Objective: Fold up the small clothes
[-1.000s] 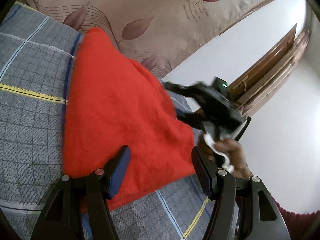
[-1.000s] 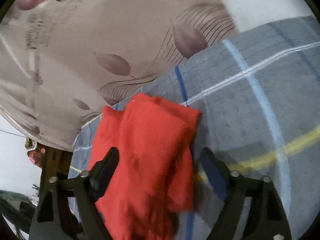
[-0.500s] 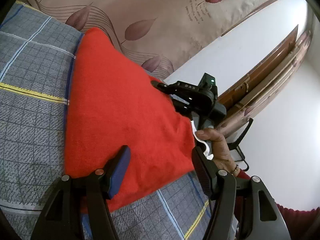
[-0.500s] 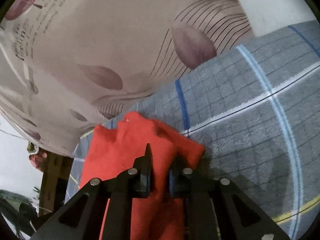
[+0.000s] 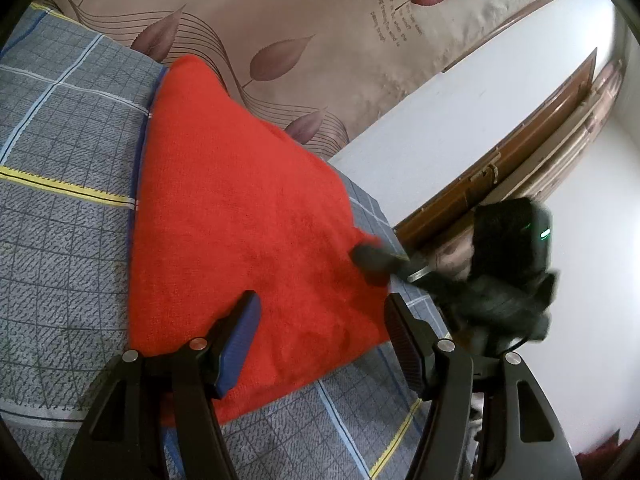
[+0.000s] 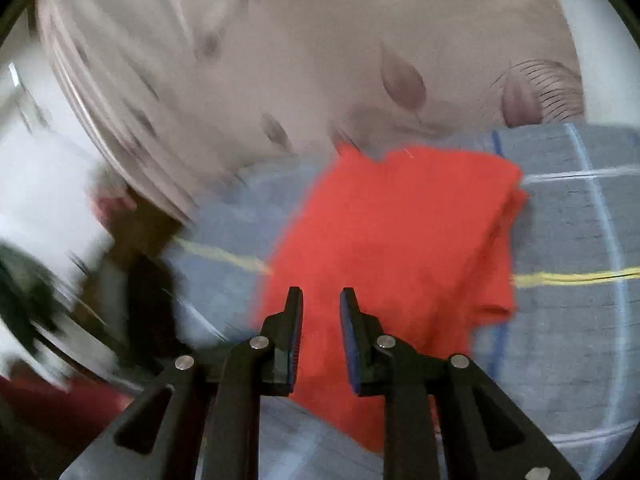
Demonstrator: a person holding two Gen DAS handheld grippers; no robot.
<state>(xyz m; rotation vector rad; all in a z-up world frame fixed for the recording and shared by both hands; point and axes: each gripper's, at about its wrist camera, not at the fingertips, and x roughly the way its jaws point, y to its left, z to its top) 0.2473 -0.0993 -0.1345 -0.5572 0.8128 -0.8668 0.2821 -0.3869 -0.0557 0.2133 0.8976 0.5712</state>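
Note:
A red cloth (image 5: 240, 216) lies folded flat on the grey checked bedspread (image 5: 60, 184). My left gripper (image 5: 320, 324) is open and empty, its fingers hovering over the cloth's near edge. In the left wrist view the right gripper (image 5: 368, 260) sits blurred at the cloth's right corner. In the right wrist view the red cloth (image 6: 400, 232) lies ahead, and my right gripper (image 6: 321, 312) is open by a narrow gap and holds nothing, over the cloth's near part.
A beige headboard fabric with leaf prints (image 5: 300, 20) rises behind the bed. A white wall (image 5: 460, 112) and a brown wooden door frame (image 5: 520, 152) are to the right. The right wrist view is motion-blurred.
My right gripper was shut on the cloth's corner half a second ago; it has now let go, opened a little and swung back along the cloth's edge. The left gripper has stayed in place.

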